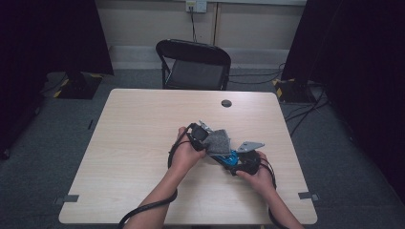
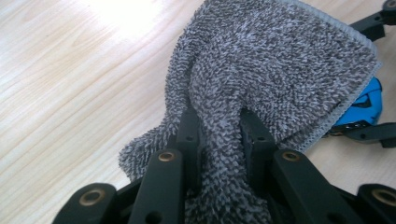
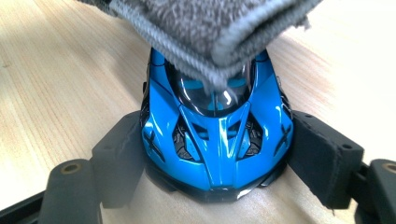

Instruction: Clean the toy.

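Grey cloth [image 2: 261, 65] sits pinched in my left tongs [image 2: 219, 130]; in the left gripper view a bunched fold of its looped pile runs down between the two black jaws, which press it from both sides, while the rest of the cloth fans out ahead, its stitched edge hanging over the blue toy car [image 2: 366, 105]. My right tongs [image 3: 217, 154] grip that car: in the right gripper view the padded jaws press against both flanks of its glossy blue body, its nose toward the camera, its underside resting on the pale wooden table [image 3: 56, 74]. The folded hem of the cloth [image 3: 210, 28] lies across the car's dark windscreen and roof, touching them. From the high view both my hands meet near the middle of the table [image 1: 138, 124], somewhat toward my side: the left hand [image 1: 184, 152] holds its tongs [image 1: 203, 136] with the cloth [image 1: 218, 141] draped toward the right, and the right hand [image 1: 258, 171] holds its tongs [image 1: 239, 160] just beside, with the blue car [image 1: 228, 157] peeking out below the cloth. Cables trail back from both tongs along my forearms. Beyond the table's far edge stands a black folding chair [image 1: 196, 64], and a small dark round spot [image 1: 226, 103] marks the tabletop near that edge.
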The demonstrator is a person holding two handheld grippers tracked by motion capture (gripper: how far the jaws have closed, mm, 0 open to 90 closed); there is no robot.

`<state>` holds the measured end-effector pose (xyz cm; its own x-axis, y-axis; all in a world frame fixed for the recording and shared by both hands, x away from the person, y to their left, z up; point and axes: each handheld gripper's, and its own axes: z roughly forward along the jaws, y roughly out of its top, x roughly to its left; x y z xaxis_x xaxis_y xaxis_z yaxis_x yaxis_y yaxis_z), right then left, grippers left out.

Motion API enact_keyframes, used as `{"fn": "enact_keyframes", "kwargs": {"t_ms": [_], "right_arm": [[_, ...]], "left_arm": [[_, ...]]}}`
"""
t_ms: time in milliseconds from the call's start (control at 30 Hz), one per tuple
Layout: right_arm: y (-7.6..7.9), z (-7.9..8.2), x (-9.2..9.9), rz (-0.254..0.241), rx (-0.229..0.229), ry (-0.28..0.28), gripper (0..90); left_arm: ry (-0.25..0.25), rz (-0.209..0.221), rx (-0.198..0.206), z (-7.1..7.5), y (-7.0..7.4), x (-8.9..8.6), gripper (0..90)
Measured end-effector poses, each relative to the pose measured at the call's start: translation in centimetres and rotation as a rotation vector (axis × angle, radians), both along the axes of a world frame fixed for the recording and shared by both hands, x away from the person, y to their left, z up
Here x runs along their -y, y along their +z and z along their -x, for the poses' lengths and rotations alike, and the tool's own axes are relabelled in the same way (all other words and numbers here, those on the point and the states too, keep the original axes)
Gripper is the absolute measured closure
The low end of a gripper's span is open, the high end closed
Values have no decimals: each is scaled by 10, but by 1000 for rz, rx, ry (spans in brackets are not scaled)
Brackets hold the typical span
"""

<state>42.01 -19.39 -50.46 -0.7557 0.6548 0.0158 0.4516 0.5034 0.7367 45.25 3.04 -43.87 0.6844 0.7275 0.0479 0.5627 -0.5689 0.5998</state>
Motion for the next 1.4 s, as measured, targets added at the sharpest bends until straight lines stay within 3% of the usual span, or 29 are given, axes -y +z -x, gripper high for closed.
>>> {"fn": "enact_keyframes", "kwargs": {"t_ms": [333, 1400], "right_arm": [[0, 0, 0, 0, 0, 0, 239], [0, 0, 0, -1, -1, 0, 239]], "left_arm": [[49, 4, 9, -6, 2, -13, 731], [166, 43, -21, -16, -4, -56, 732]]}}
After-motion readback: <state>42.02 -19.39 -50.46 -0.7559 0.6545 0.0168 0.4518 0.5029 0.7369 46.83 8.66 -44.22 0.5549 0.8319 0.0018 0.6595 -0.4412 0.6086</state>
